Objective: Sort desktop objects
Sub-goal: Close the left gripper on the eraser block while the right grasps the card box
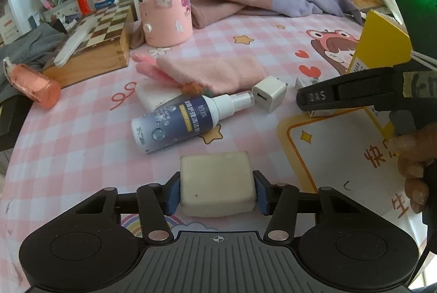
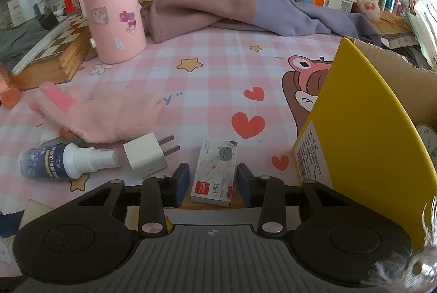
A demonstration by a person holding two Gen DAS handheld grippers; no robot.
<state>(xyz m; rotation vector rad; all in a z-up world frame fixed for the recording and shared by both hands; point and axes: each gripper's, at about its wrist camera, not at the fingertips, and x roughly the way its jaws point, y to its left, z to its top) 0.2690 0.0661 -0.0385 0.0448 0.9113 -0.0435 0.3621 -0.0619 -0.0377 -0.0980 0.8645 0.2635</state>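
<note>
The left gripper (image 1: 217, 190) squeezed the soft-looking white sponge block (image 1: 217, 183) by its 2 sides on the checked mat (image 1: 82, 151), while the right gripper (image 2: 213, 183) sat nearly shut around the light, stiff staple box (image 2: 215, 172), maybe just touching.

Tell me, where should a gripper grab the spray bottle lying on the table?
Grab the spray bottle around its dark, round body, coming down from above with one finger on each long side. It lies flat on the table, so the body is the widest, steadiest part. The thin white nozzle end almost touches the charger plug, which leaves little room there.
</note>
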